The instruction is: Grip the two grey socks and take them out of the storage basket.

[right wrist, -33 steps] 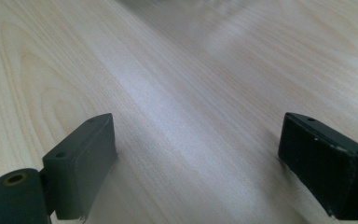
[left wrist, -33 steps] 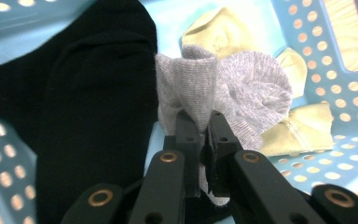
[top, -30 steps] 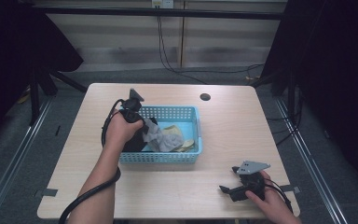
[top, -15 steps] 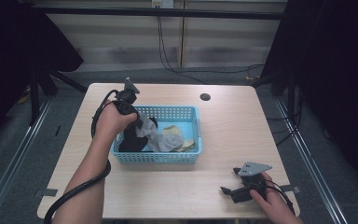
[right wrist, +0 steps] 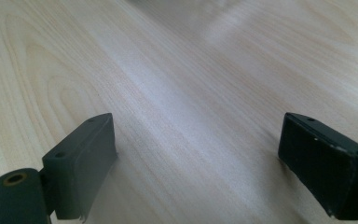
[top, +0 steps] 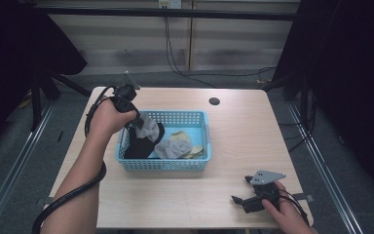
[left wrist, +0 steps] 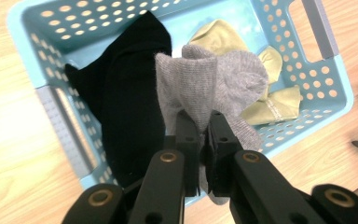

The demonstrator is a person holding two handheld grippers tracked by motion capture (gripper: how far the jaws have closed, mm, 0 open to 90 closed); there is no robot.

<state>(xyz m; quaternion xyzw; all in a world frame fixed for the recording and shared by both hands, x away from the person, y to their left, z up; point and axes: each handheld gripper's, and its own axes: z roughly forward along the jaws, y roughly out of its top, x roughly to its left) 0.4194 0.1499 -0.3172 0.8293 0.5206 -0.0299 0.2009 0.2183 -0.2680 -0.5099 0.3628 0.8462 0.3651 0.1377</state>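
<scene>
My L gripper (left wrist: 199, 122) is clamped tight on a grey sock (left wrist: 209, 88), jaws nearly together w/ just a fold of knit pinched between the pads. I took it by a bunched edge so the rest hangs free below instead of dragging its neighbours along. In the high view the sock (top: 148, 127) dangles over the left end of the blue basket (top: 202, 163), left-centre of the table, its lower part apparently still brushing the black sock (top: 139, 144) underneath — can't tell if it's fully clear yet. L hand (top: 108, 117) sits above the basket's far-left corner, gripper pointing down into it, which keeps the pull straight up rather than sideways against the mesh wall.

Left in the basket: the black sock along the left side, another grey piece (top: 170, 146) mid-basket, and a yellowish sock (left wrist: 270, 100) toward the right.

R gripper (top: 241, 201) is parked at the near-right of the table (top: 253, 131), well apart from the basket, jaws spread wide w/ nothing between them; its own view shows bare wood grain (right wrist: 191, 107) between the pads. I'm keeping it low and out of the way, ready to receive or flatten the sock, I'd guess.

Next, imo: lift a bit more till the toe clears the rim, then carry it out.
</scene>
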